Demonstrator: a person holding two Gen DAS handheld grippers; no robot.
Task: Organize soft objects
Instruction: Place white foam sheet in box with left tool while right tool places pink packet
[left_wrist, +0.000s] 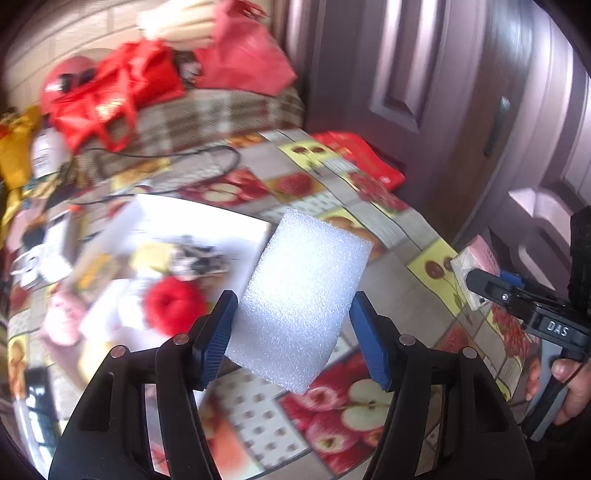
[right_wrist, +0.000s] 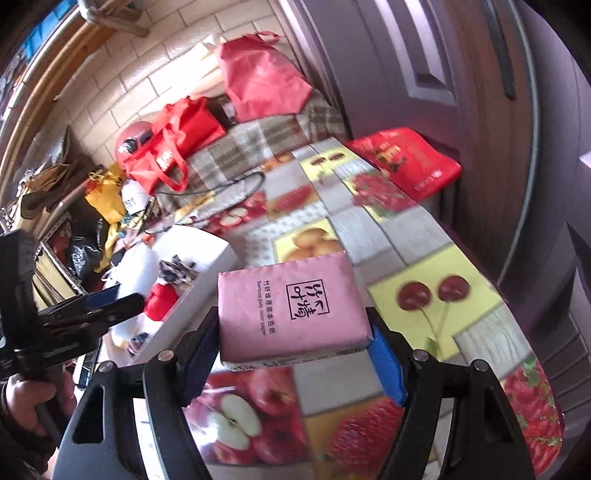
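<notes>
My left gripper (left_wrist: 293, 332) is shut on a white foam block (left_wrist: 303, 295) and holds it tilted above the fruit-print tablecloth (left_wrist: 406, 229). My right gripper (right_wrist: 295, 347) is shut on a pink tissue pack (right_wrist: 291, 310) with black lettering, held above the table. The right gripper and its pack also show at the right edge of the left wrist view (left_wrist: 476, 273). The left gripper shows at the left of the right wrist view (right_wrist: 122, 301). A white box (left_wrist: 155, 258) to the left holds a red soft item (left_wrist: 173, 302), a pink item (left_wrist: 62, 314) and other things.
Red bags (right_wrist: 177, 147) and a checked cushion (right_wrist: 251, 144) lie at the table's far end. A red packet (right_wrist: 406, 158) lies by the purple door (right_wrist: 424, 66). Black cables (left_wrist: 166, 155) cross the table. Clutter and shelves (right_wrist: 55, 221) stand at the left.
</notes>
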